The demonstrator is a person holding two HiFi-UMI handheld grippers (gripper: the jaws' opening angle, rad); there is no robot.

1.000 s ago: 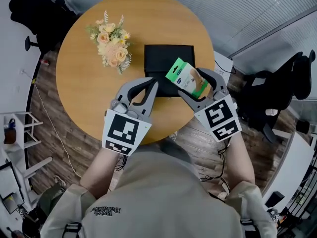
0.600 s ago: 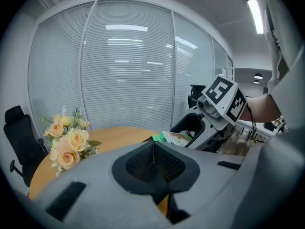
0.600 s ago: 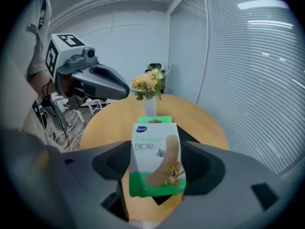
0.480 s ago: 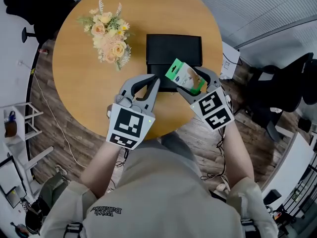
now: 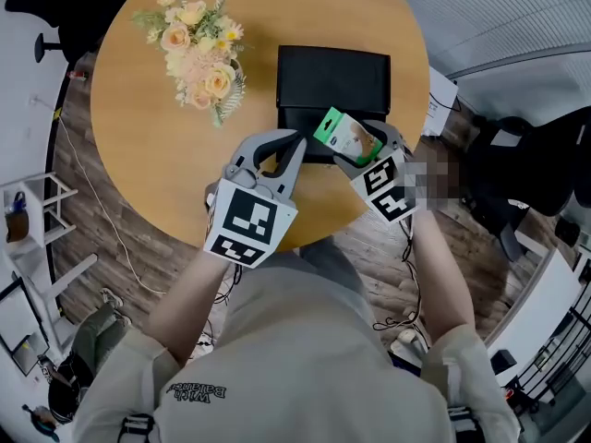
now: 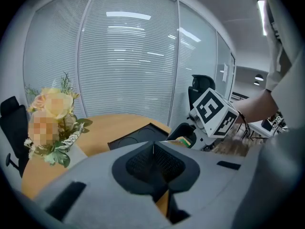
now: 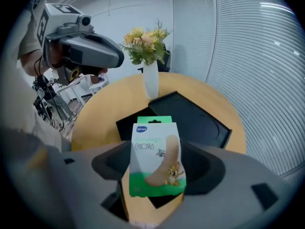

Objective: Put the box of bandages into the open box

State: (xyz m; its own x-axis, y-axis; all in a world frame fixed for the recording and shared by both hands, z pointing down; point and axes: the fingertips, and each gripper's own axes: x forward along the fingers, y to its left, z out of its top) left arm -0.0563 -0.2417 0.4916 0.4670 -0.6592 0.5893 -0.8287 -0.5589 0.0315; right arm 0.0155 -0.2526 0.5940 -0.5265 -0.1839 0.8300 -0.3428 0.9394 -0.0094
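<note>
L forearm (image 5: 189, 289) and R forearm (image 5: 436, 275) reach fwd from the body toward the open black box (image 5: 332, 77) on the round table (image 5: 138, 155), wrists turned inward. L gripper (image 5: 294, 142) points at the black box's near-left corner, jaws closed on each other w/ nothing between. R gripper (image 5: 358, 148) angles in from the black box's near-right, jaws clamped on the bandage box (image 5: 343, 137). The bandage box is held upright over the black box's near part, printed face toward the gripper cam. Flowers (image 5: 199, 53) stand left of the black box. Vs 1 s ago: the bandage box sits further in from the black box's right edge, R arm is more extended, and L gripper is at the same corner.
</note>
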